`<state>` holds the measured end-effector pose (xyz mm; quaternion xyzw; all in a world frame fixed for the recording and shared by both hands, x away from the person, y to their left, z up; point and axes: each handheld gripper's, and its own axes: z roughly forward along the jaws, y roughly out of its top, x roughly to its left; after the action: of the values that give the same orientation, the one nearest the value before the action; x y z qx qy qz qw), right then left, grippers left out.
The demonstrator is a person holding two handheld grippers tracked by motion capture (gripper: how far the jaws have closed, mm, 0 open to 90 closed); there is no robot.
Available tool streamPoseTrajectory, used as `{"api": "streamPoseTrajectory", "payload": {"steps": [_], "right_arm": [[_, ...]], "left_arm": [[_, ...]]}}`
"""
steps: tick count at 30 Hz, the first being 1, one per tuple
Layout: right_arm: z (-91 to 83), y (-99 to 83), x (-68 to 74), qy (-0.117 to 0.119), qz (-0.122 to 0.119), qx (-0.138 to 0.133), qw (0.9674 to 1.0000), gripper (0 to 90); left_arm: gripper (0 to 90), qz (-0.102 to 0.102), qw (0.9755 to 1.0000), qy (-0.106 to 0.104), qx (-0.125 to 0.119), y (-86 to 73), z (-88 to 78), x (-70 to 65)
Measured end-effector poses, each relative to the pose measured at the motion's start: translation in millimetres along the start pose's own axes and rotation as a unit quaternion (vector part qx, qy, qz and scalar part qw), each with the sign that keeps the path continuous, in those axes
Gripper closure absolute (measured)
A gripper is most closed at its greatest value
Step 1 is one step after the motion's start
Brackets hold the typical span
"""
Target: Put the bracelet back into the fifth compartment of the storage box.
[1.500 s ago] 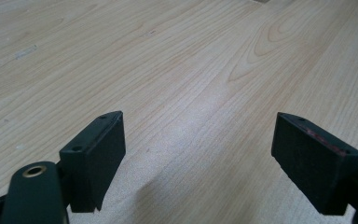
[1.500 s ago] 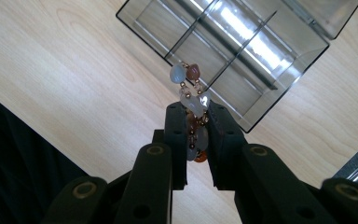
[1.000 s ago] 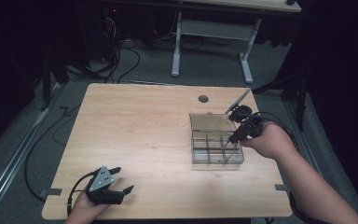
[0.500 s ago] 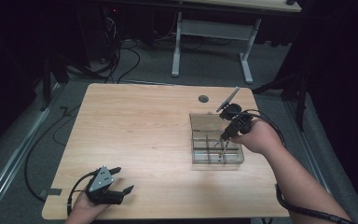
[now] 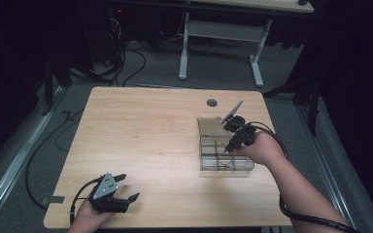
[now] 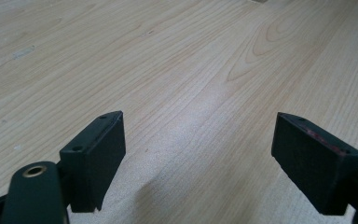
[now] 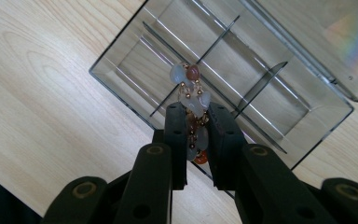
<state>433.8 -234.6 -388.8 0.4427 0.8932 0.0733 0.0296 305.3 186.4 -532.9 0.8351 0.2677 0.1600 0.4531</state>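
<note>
A clear plastic box (image 5: 226, 153) with dividers and an open lid stands on the right side of the wooden table (image 5: 150, 141). My right gripper (image 5: 223, 154) points down into it, shut on a beaded bracelet (image 7: 193, 98) of pale, white and reddish stones with small gold beads. The bracelet hangs over the box's compartments (image 7: 214, 70) in the right gripper view. Near the table's front left edge my left gripper (image 5: 126, 187) lies low with its jaws wide apart and bare wood (image 6: 200, 116) between them.
The box's lid (image 7: 335, 42) lies open on its far side. A round cable hole (image 5: 212, 103) sits at the table's back. Behind the table stand a white-legged desk frame (image 5: 221, 46) and cables on the floor.
My right gripper has come down and a little nearer with the bracelet, from above the box's lid side to low over the compartments. The left gripper has stayed put.
</note>
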Motion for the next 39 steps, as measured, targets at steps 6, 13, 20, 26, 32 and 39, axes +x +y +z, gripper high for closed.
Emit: {"api": "streamPoseTrajectory", "payload": {"steps": [6, 13, 20, 26, 32, 39], "right_arm": [[14.3, -2.7, -4.0, 0.003, -0.001, 0.004, 1.0000, 80.1], [24.5, -8.0, -7.1, 0.002, 0.005, 0.001, 1.0000, 80.1], [41.9, -10.0, -9.4, 0.012, 0.016, -0.002, 0.9998, 80.0], [57.7, -13.0, -9.3, 0.019, 0.035, 0.010, 0.9991, 79.9], [73.1, -16.7, -13.4, 0.023, 0.026, 0.010, 0.9994, 79.4], [73.5, -16.2, -13.5, 0.023, 0.025, 0.003, 0.9994, 72.5]], "left_arm": [[18.1, 0.000, 1.0000, 0.000, 0.001, 0.1, 0.1, 0.2], [18.2, 0.001, 1.0000, 0.000, 0.002, 0.2, 0.3, -0.2], [18.2, 0.001, 1.0000, 0.000, 0.002, 0.2, 0.3, 0.0], [18.2, 0.000, 1.0000, 0.000, 0.002, 0.2, 0.3, -0.2], [18.2, 0.001, 1.0000, 0.000, 0.002, 0.2, 0.3, -0.1], [18.2, 0.001, 1.0000, 0.000, 0.002, 0.2, 0.4, -0.1]]}}
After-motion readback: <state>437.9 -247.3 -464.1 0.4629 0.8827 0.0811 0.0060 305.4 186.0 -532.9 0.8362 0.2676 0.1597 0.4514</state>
